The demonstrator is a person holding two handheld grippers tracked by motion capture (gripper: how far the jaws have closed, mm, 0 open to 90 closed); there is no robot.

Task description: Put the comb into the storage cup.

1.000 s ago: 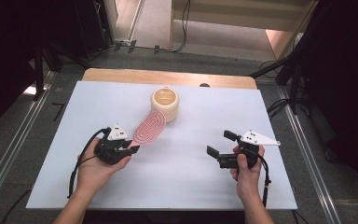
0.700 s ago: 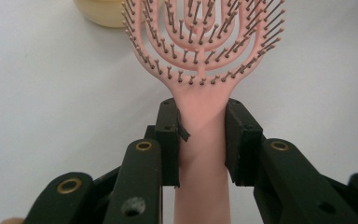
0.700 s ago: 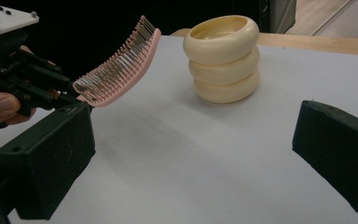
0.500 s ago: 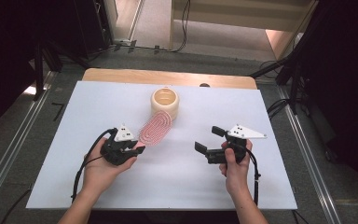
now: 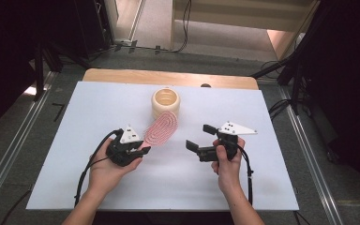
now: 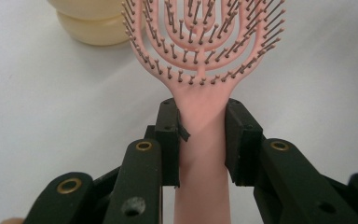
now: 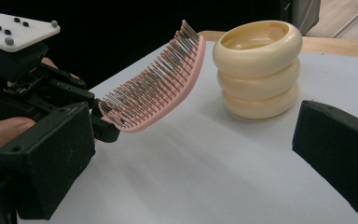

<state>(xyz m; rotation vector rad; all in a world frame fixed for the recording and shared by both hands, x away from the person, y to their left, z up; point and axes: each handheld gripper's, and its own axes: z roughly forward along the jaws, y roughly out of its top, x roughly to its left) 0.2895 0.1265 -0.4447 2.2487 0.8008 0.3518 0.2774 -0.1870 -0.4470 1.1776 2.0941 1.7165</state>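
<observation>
Left gripper [image 5: 140,151]: held in the person's left hand at the near left of the table; its jaws are clamped on the handle of a pink hairbrush, one pad on each side of the neck just below the head, as the left gripper view shows.
Right gripper [image 5: 199,138]: held in the person's right hand at the near right; its jaws stand wide apart with nothing between them, and they point across the table toward the brush.
Pink hairbrush [image 5: 161,129]: a vented paddle brush with open loops and dark, ball-tipped bristles; it slants up off the table from the left gripper, its head toward the far side, bristles facing up, its tip close to the cup, whether touching cannot be told.
Table top [image 5: 262,117]: a white sheet over a wooden board, whose bare edge shows along the far side.
Cream ribbed cup [image 5: 166,101]: upright on the white sheet at mid-table, beyond the brush head; three stacked bulging rings form its wall, and it is open at the top.
</observation>
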